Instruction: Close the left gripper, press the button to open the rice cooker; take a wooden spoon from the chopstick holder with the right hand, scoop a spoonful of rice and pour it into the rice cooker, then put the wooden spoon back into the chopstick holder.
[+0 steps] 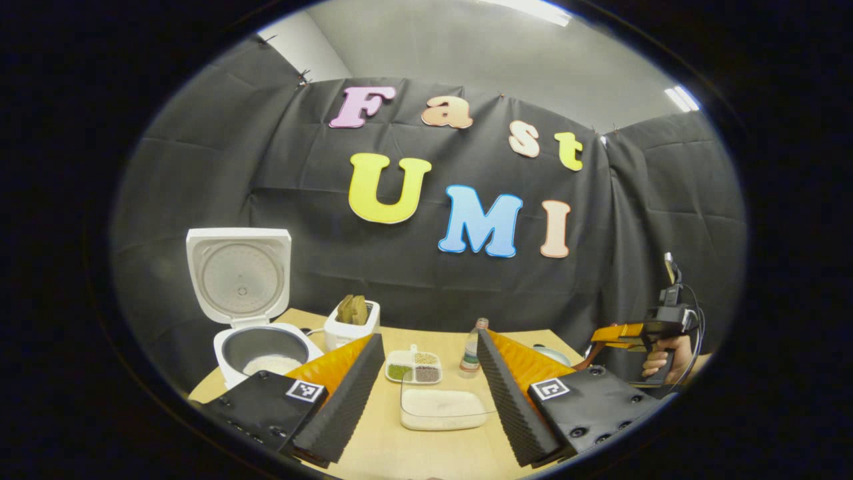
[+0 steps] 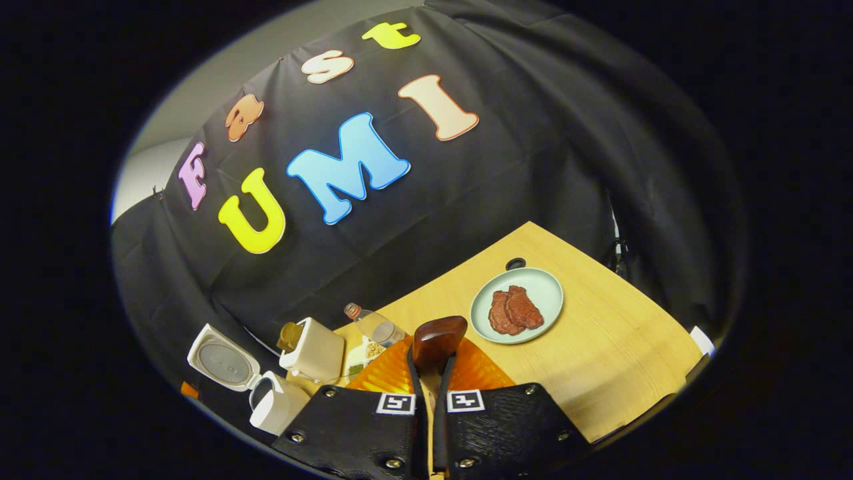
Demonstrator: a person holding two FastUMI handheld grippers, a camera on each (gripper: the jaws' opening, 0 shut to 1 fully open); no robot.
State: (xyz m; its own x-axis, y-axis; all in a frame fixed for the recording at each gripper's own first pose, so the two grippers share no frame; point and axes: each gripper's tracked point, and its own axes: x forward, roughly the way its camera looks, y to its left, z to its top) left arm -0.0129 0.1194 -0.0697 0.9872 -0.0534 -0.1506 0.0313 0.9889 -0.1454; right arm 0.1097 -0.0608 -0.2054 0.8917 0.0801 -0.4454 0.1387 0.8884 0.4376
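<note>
The white rice cooker (image 1: 230,360) stands at the table's left with its lid (image 1: 238,275) swung up and rice in the pot. Beside it, the white chopstick holder (image 1: 352,327) holds wooden utensils. My left gripper (image 1: 430,335) hangs open above a clear rice box (image 1: 443,408). At the far right a hand holds my right gripper (image 1: 623,333). In the right gripper view, my right gripper (image 2: 431,380) is shut on the wooden spoon (image 2: 438,340), whose dark bowl sticks out past the fingertips. The rice cooker (image 2: 280,400) and chopstick holder (image 2: 320,353) lie to its lower left.
A divided tray of grains (image 1: 414,368) and a small bottle (image 1: 472,350) stand behind the rice box. A pale plate with red meat slices (image 2: 516,305) sits on the wooden table (image 2: 613,347) ahead of the right gripper. Black cloth walls close the back.
</note>
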